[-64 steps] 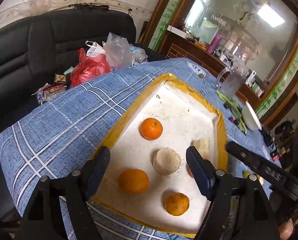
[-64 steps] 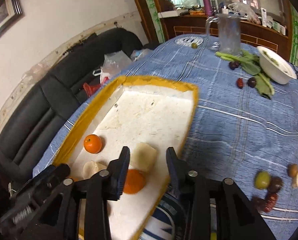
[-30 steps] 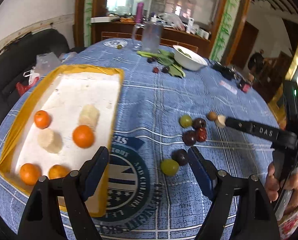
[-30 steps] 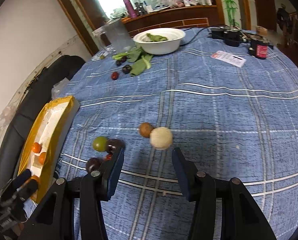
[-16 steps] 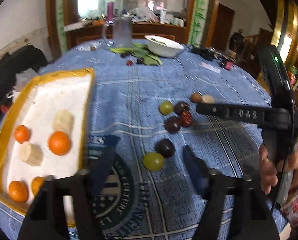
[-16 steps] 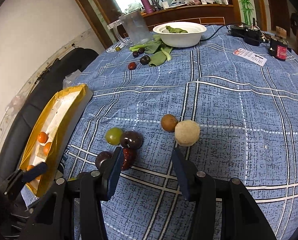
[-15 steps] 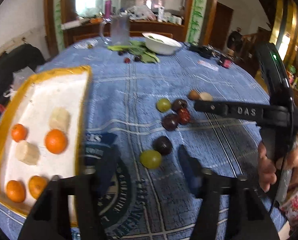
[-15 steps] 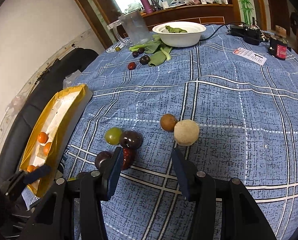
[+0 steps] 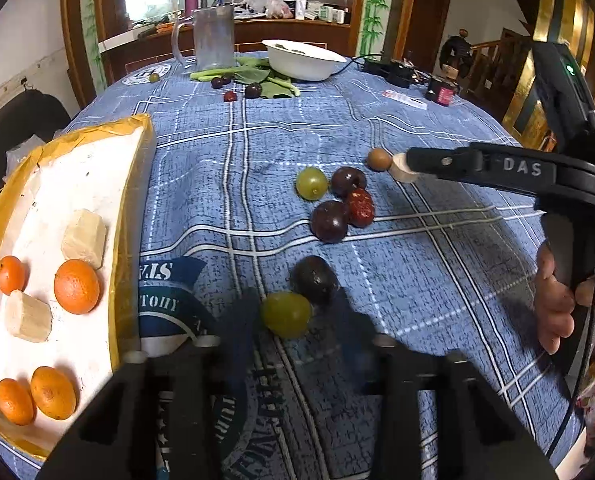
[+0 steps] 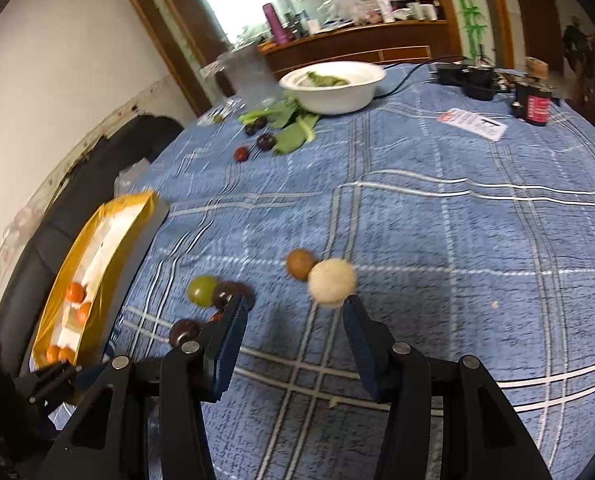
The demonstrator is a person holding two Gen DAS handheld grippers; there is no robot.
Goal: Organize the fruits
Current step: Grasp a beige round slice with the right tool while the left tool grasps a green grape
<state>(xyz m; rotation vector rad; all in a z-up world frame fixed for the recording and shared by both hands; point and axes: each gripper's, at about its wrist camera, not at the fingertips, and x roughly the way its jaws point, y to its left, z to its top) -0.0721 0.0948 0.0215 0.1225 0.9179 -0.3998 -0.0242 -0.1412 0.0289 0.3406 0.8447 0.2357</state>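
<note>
Our left gripper [image 9: 293, 320] is closing its fingers around the green grape [image 9: 286, 314]; our right gripper [image 10: 293, 320] fingers stay apart, holding nothing.

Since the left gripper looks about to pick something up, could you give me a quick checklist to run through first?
1. Green grape between the closing jaws of the left gripper: ok.
2. Pads pressing on the grape: cannot tell, blurred.
3. Dark plum clear of the grape: not ok, touching.
4. Free space in the tray: ok.
5. Right gripper empty, jaws apart: ok.
</note>
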